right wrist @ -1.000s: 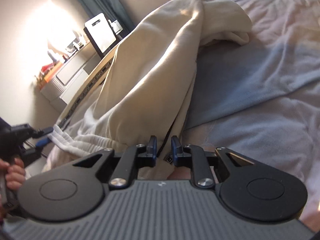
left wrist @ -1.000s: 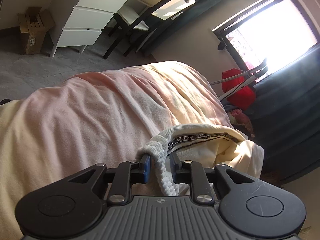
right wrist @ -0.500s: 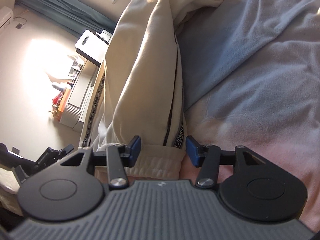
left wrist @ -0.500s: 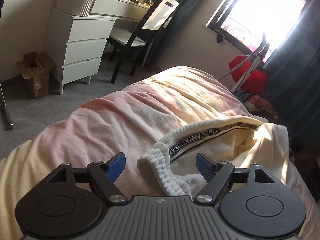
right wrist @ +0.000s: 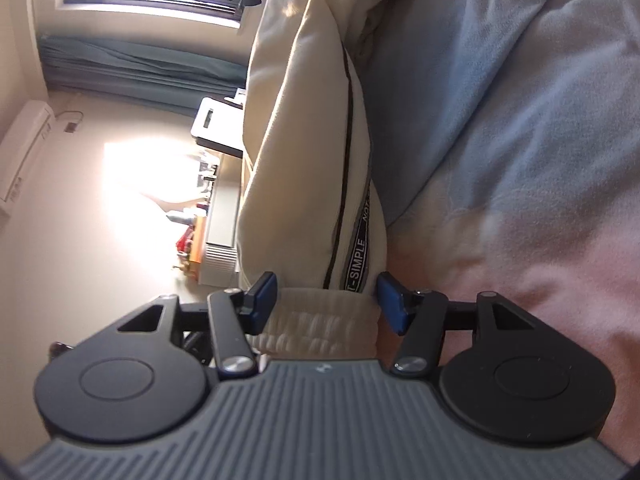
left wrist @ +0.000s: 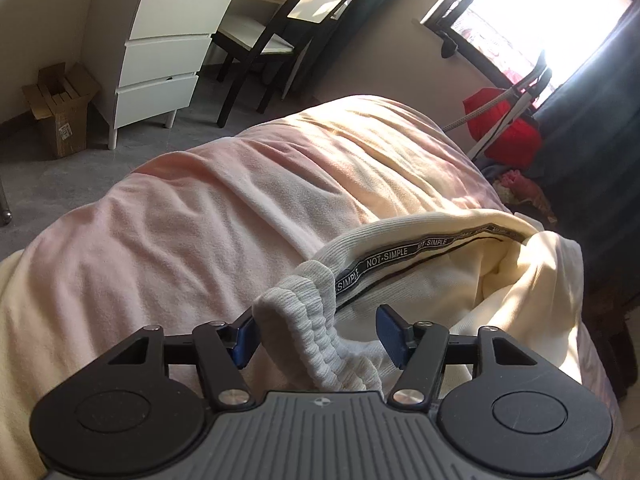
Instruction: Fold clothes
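The cream trousers (left wrist: 440,292) lie on the bed (left wrist: 200,240), stretched over its pink blanket, with a black band reading NOT-SIMPLE running down the side seam. The left claw (left wrist: 320,334) sits at one ribbed cuff (left wrist: 304,320); its jaws have just been closing a little, yet they stand apart, the left blue pad against the cuff's edge and the right pad clear of it, so nothing is pinched. In the right wrist view the right claw (right wrist: 324,304) straddles the other ribbed cuff (right wrist: 320,320); its jaws have just been opening and now stand about as wide as the cuff, which lies loose between them, not squeezed.

Beyond the bed, in the left wrist view, a white chest of drawers (left wrist: 164,60) stands by the wall with an open cardboard box (left wrist: 60,112) on the grey floor beside it. A dark chair (left wrist: 280,32) is next to the drawers. Under the bright window (left wrist: 540,12) sits a red bag (left wrist: 504,128) with a white frame leaning across it, and a dark curtain (left wrist: 592,120) hangs to the right. The right wrist view shows a pale blue blanket (right wrist: 500,80) right beside the trouser leg
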Demonstrator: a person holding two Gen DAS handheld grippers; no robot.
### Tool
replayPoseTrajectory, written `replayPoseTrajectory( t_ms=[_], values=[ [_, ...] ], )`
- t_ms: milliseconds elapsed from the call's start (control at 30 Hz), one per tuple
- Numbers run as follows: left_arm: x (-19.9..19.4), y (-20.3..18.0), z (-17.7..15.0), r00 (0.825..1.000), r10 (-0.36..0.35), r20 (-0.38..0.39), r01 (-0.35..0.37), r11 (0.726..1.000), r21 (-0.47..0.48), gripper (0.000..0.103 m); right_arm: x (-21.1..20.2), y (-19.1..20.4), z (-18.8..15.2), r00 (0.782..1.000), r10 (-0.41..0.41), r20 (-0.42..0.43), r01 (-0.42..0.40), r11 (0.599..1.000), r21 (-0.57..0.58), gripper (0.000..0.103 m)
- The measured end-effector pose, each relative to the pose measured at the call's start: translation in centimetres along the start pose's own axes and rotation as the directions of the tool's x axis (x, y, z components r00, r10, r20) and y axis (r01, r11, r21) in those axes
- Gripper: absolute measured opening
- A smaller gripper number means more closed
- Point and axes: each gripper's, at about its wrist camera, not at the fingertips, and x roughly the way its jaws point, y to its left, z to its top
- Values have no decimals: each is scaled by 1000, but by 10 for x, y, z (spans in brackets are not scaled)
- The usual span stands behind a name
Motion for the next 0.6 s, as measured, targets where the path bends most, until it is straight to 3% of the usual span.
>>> replayPoseTrajectory(
  t_ms=[67,167,300,400,567,600],
  values=[
    [-7,5,2,998,-55,20,56,997,-49,50,2,-2,1,1000,19,-8,-18,1000,14,59],
    [-15,12,5,992,-121,42,125,987,-100,48,7,-4,1,1000,-15,-22,15,1000,16,62],
    [-8,9,3,999,-47,1,47,997,-65,48,17,-6,-1,997,-68,-32,68,998,3,67],
    [6,9,1,998,-32,-53,28,996,-83,58,19,-2,-1,996,-83,-28,82,996,-21,70],
    [10,3,-2,999,-41,-33,38,995,-93,56,24,5,-4,995,-99,-23,97,992,-82,72],
    [9,2,-2,999,-33,-19,31,996,-86,48,25,6,-4,994,-107,-21,105,990,-99,71]
  ],
)
